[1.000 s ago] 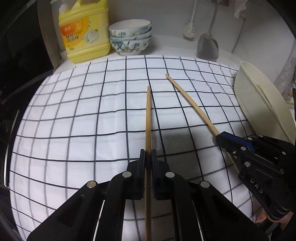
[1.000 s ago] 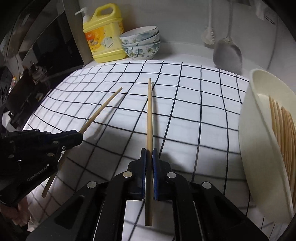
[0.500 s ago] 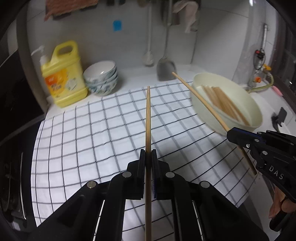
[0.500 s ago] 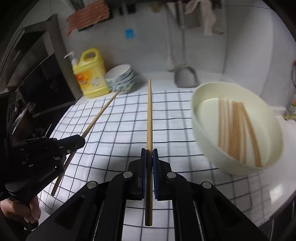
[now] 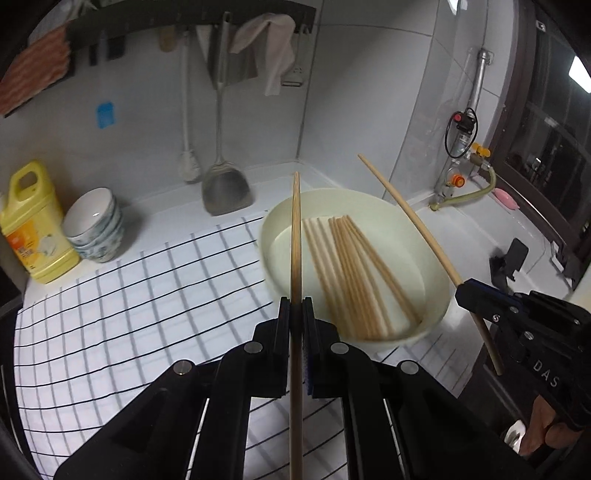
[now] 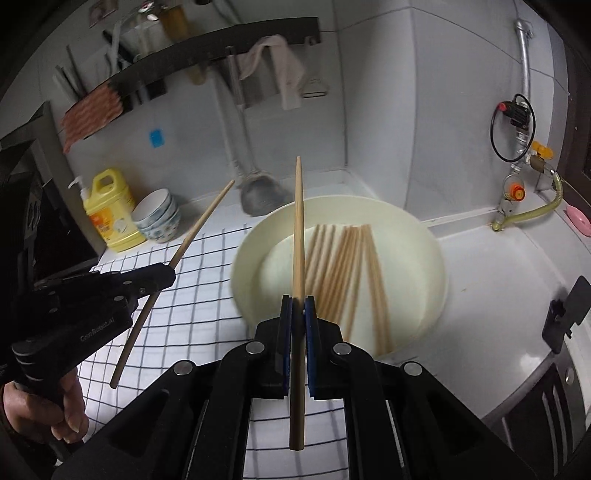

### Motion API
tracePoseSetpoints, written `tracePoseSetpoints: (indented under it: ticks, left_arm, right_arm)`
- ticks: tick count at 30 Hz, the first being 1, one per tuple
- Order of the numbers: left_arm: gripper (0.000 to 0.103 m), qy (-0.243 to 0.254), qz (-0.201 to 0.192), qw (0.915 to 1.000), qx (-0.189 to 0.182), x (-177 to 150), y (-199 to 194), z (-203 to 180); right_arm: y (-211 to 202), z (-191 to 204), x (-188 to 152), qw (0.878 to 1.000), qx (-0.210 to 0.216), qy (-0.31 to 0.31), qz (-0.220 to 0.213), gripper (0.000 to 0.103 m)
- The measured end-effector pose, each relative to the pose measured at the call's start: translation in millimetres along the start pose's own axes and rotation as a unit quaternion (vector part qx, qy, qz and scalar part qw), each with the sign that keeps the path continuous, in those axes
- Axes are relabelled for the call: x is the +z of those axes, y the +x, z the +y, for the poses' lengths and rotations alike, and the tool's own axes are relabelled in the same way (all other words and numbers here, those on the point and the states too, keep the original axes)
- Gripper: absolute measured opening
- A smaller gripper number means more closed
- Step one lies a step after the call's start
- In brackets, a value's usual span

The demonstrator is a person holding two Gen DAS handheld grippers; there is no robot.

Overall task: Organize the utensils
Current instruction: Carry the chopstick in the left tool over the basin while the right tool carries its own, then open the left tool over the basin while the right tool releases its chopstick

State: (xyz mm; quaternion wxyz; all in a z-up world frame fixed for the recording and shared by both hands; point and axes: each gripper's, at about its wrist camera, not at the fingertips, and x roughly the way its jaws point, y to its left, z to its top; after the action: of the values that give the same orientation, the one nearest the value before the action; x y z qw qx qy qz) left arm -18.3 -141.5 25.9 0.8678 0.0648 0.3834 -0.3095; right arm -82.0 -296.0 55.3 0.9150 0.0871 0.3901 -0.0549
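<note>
Above the cream bowl [image 5: 432, 310], two chopsticks ride in the air, one per gripper. The left gripper [image 5: 295, 314] is clamped tight on a wooden chopstick [image 5: 296, 236], which runs straight out along the fingers, its tip over the bowl's far rim. The right gripper [image 6: 296, 314] pinches a second chopstick [image 6: 298, 229] the same way, tip likewise over the far rim. Each gripper shows in the other's camera: the right one at the right edge of the left view, its chopstick slanting up and away over the bowl's right side; the left one at the left edge of the right view, over the cloth.

In the bowl lies a bundle of chopsticks [image 5: 351, 273], roughly parallel (blurred, count unclear). The bowl sits at the right edge of a white checked cloth [image 5: 129, 314] on a white counter [image 6: 498, 266]. Far left, against the wall: a yellow detergent jug [image 5: 33, 229] just beside a stack of patterned bowls [image 5: 96, 225]. A metal spatula [image 5: 225, 184] hangs from a dark wall rail [image 5: 184, 22], with a rag [image 5: 269, 48] draped there.

A person's hand [image 6: 44, 410] grips the left handle.
</note>
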Motion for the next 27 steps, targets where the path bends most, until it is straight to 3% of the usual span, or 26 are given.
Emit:
tracePoseSetpoints:
  ticks: [5,9,18,27]
  left_arm:
    - [0.007,-0.001,0.013,0.9997,0.021,27.2,39.5,-28.3]
    - [0.007,-0.012,0.036,0.9989,0.026,42.7,74.8,-39.5]
    - [0.007,-0.020,0.081,0.9963,0.022,54.9,131.3,-38.9]
    - [0.007,-0.017,0.111,0.9934,0.024,57.9,159.1,-33.4]
  right_arm:
    - [32.9,-54.1,17.8,1.000,0.011,0.016,0.012,0.006]
    - [65.6,-75.6,22.7,0.998,0.021,0.037,0.036,0.006]
    - [113.2,-86.2,28.8,0.995,0.017,0.063,0.078,0.006]
    - [136.0,-90.6,27.2,0.992,0.004,0.073,0.104,0.006]
